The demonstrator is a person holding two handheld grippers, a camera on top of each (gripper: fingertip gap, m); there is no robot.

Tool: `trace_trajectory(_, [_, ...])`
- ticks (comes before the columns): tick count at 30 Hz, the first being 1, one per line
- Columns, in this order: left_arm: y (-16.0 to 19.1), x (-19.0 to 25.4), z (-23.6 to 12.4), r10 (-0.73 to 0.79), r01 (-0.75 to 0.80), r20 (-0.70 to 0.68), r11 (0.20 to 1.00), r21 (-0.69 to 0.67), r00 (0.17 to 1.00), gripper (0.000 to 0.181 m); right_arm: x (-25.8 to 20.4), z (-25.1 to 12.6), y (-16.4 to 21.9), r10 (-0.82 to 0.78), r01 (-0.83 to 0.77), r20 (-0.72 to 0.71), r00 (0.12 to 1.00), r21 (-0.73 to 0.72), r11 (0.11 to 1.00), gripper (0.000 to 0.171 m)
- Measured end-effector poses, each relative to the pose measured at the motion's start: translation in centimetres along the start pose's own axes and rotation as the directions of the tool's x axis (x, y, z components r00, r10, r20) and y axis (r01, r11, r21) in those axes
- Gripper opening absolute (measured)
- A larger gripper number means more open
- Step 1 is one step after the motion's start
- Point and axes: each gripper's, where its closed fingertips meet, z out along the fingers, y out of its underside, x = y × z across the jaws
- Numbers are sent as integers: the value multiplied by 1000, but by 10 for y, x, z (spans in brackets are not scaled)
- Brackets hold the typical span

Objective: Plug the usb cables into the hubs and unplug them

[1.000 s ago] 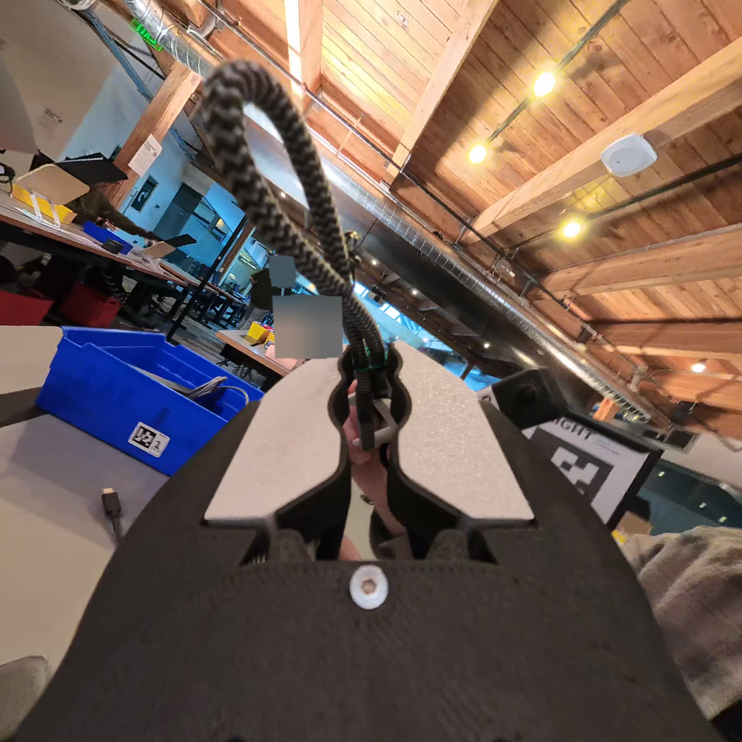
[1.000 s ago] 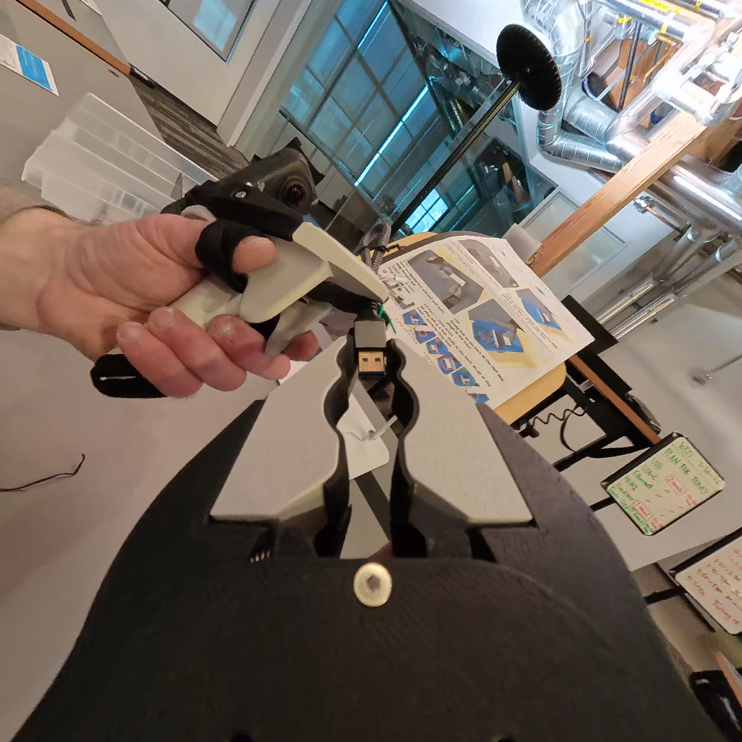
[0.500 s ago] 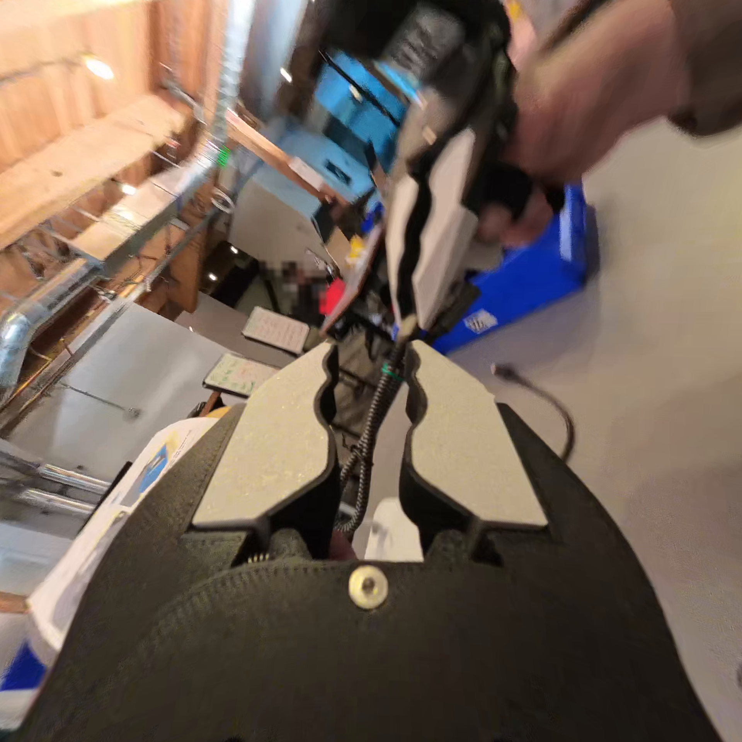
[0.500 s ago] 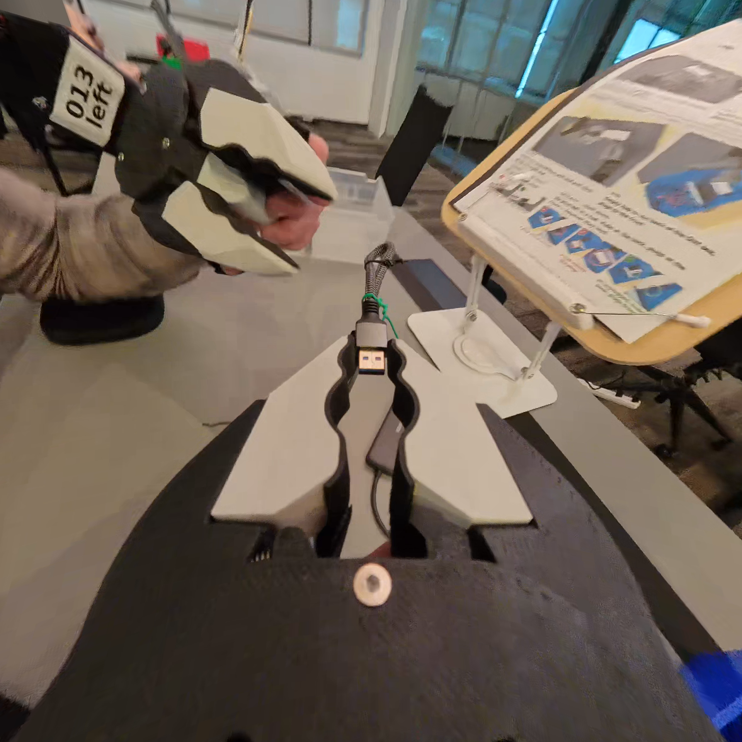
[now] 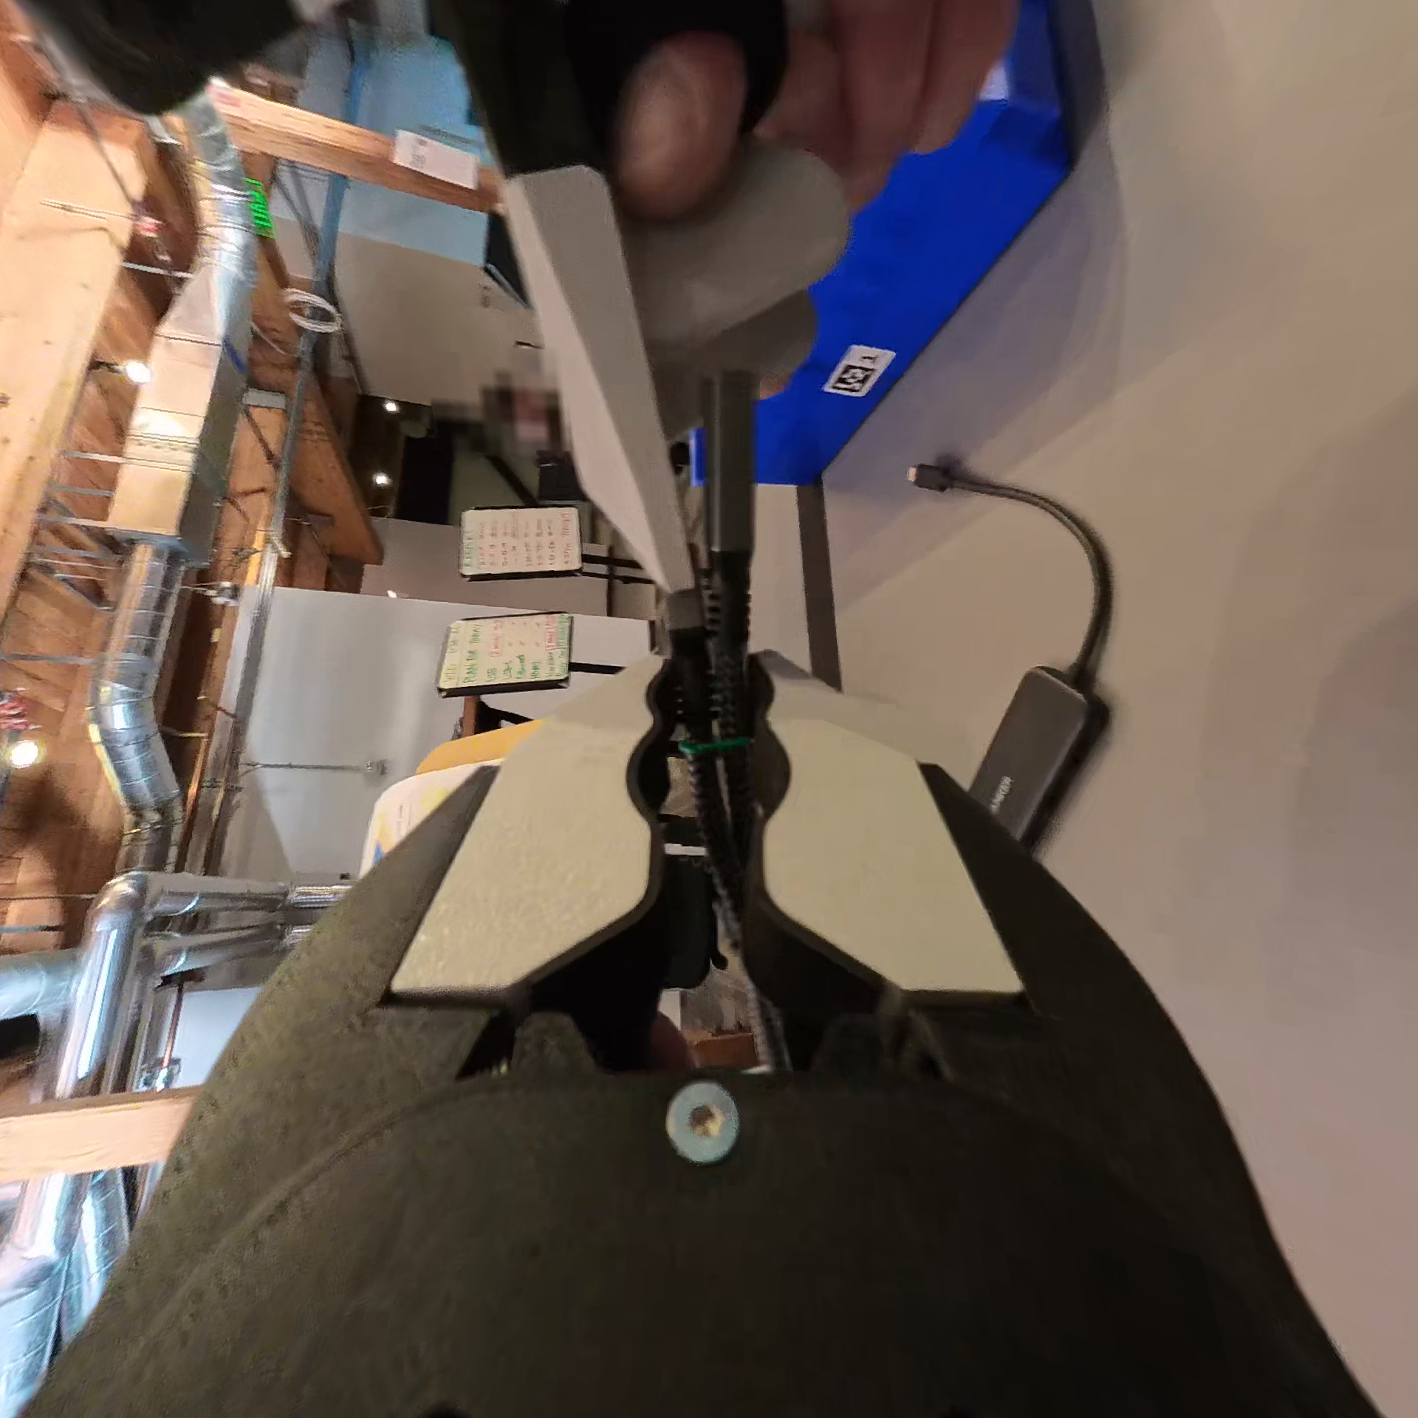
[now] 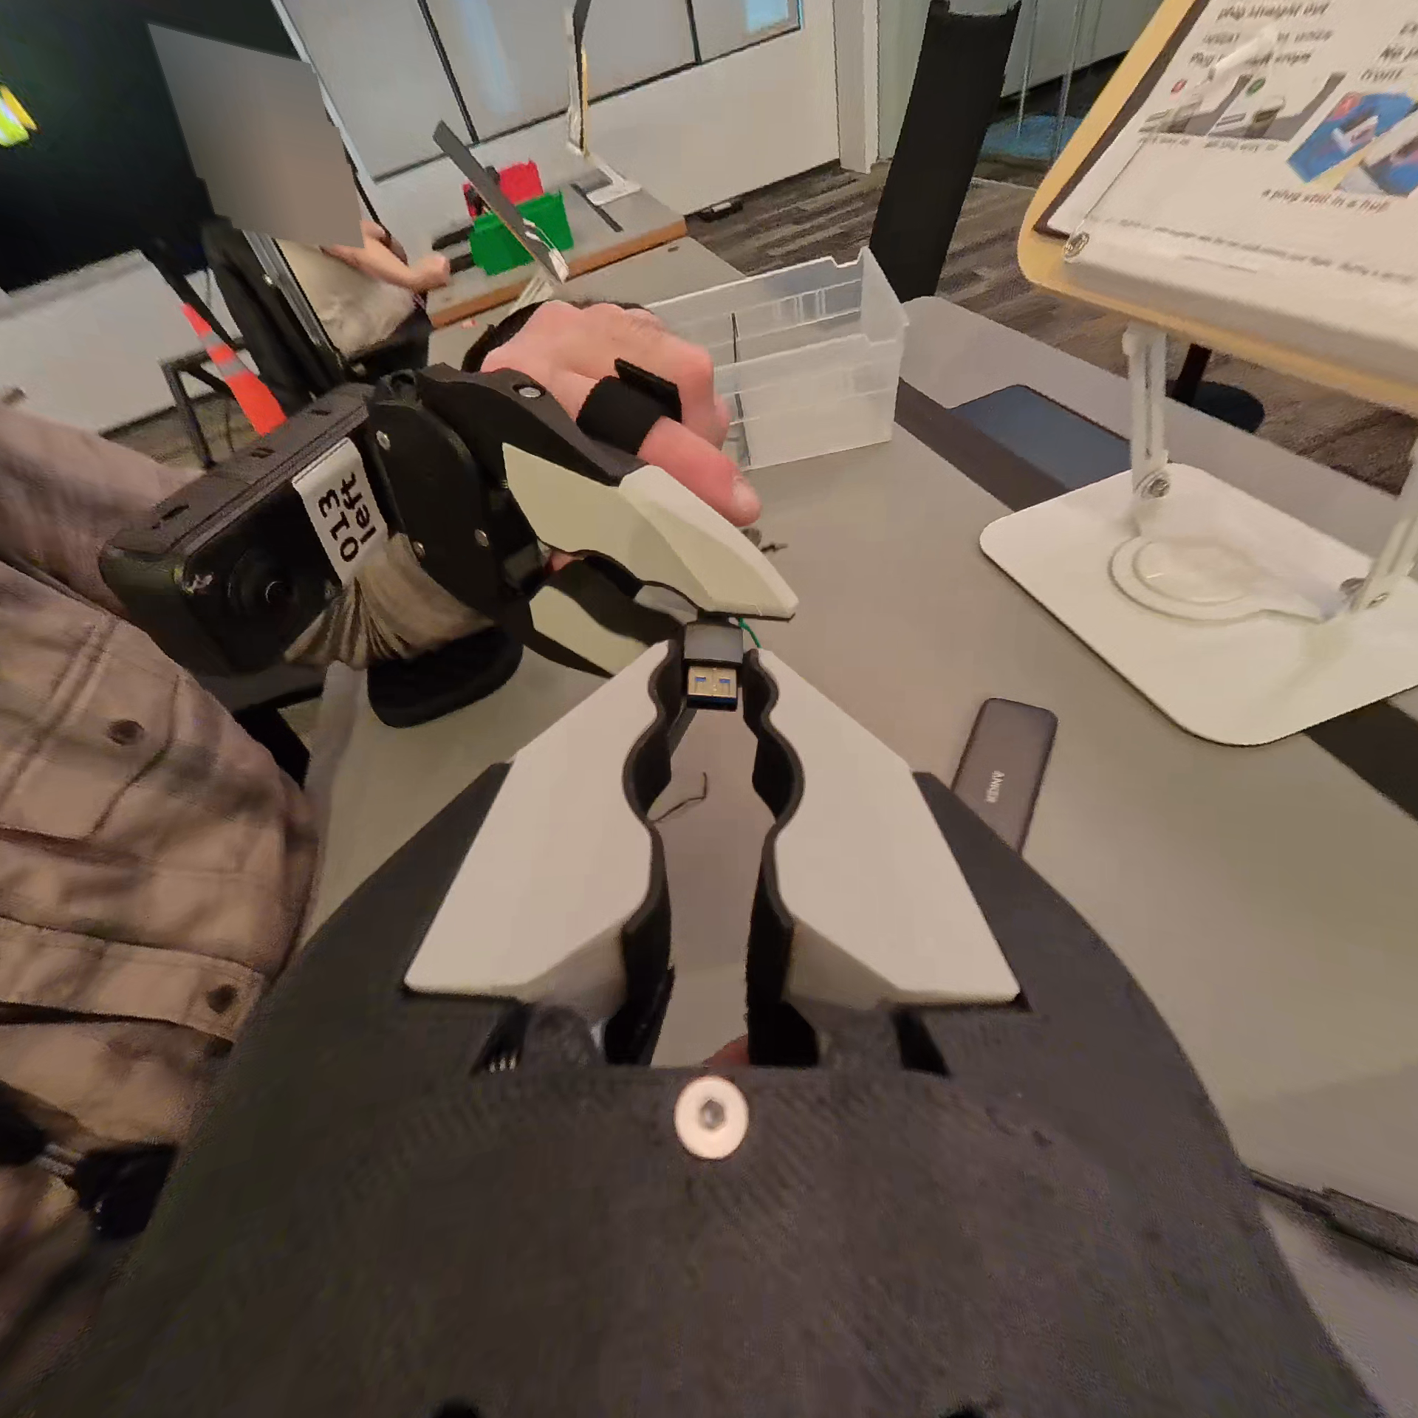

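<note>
Two grippers meet nose to nose above the grey table [image 6: 1151, 959]. Right gripper [image 6: 713, 675] pinches a USB plug [image 6: 713, 671] at its tips, blue-tongued end facing the cam. Left gripper [image 5: 710, 683] has jaws closed on the braided cable [image 5: 717, 775] w/ green tie. Dark hub [image 6: 1005, 767] lies flat on table just right of them, nothing plugged in that I can see.
</note>
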Motion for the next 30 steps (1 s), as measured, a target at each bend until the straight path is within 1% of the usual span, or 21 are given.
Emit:
trace_trajectory(2, [1, -2, 1, -8, 8, 10, 1000, -2, 1000, 16, 1, 1, -1, 31, -31, 0, 1000, 47, 998, 13])
trace_trajectory(4, [1, -4, 1, -26, 26, 19, 1000, 7, 999, 16, 2, -1, -3, -2, 4, -19, 1000, 85, 996, 13])
trace_trajectory(6, [1, 3, 0, -100, 102, -64, 994, 31, 993, 15, 0, -9, -15, -120, 129, -77, 990, 135, 982, 14])
trace_trajectory(7, [1, 6, -2, -154, 161, -109, 985, 54, 982, 15, -2, -15, -22, -177, 192, -109, 978, 149, 970, 19])
trace_trajectory(8, [0, 10, -4, -223, 239, -176, 968, 71, 959, 15, -3, -22, -27, -245, 266, -151, 958, 140, 954, 22])
trace_trajectory(9, [-3, 14, -8, -294, 326, -258, 941, 91, 920, 15, -6, -28, -30, -344, 368, -196, 918, 104, 924, 21])
trace_trajectory(10, [-6, 16, -11, -363, 418, -329, 901, 112, 872, 15, -8, -33, -29, -457, 478, -233, 858, 36, 878, 19])
trace_trajectory(12, [-15, 23, -24, -459, 597, -523, 793, 124, 718, 15, -13, -36, -24, -658, 649, -258, 707, -135, 749, 19])
trace_trajectory(13, [-21, 23, -31, -477, 665, -594, 734, 136, 648, 15, -18, -36, -21, -746, 719, -242, 621, -204, 665, 19])
trace_trajectory(15, [-32, 26, -46, -472, 772, -735, 626, 110, 487, 14, -30, -30, -15, -886, 825, -186, 425, -323, 464, 21])
trace_trajectory(17, [-37, 24, -51, -470, 843, -800, 532, 80, 372, 14, -37, -22, -8, -967, 870, -107, 233, -422, 257, 25])
trace_trajectory(18, [-41, 26, -57, -442, 864, -839, 500, 64, 318, 14, -40, -17, -5, -986, 875, -74, 149, -454, 166, 26])
trace_trajectory(19, [-46, 27, -62, -408, 877, -866, 476, 70, 290, 14, -43, -13, -2, -994, 880, -43, 98, -463, 106, 26])
trace_trajectory(20, [-50, 29, -66, -383, 885, -885, 461, 64, 264, 14, -46, -9, 2, -997, 883, -18, 78, -463, 77, 28])
trace_trajectory(21, [-53, 34, -69, -358, 885, -904, 464, 45, 234, 14, -49, -5, 5, -997, 888, -1, 75, -456, 67, 31])
trace_trajectory(23, [-60, 44, -74, -311, 876, -927, 482, 35, 208, 14, -54, 2, 11, -993, 898, 29, 112, -431, 88, 32])
trace_trajectory(25, [-67, 50, -78, -278, 878, -948, 479, 2, 154, 14, -63, 8, 16, -983, 918, 62, 174, -372, 139, 31])
trace_trajectory(27, [-72, 52, -82, -242, 887, -961, 462, 5, 132, 14, -75, 13, 27, -952, 920, 131, 276, -322, 223, 23])
trace_trajectory(29, [-75, 55, -87, -208, 888, -972, 459, -3, 105, 14, -81, 13, 30, -924, 914, 170, 343, -287, 287, 14])
trace_trajectory(30, [-76, 56, -88, -200, 891, -976, 454, -16, 85, 14, -83, 13, 31, -909, 907, 184, 373, -281, 315, 14])
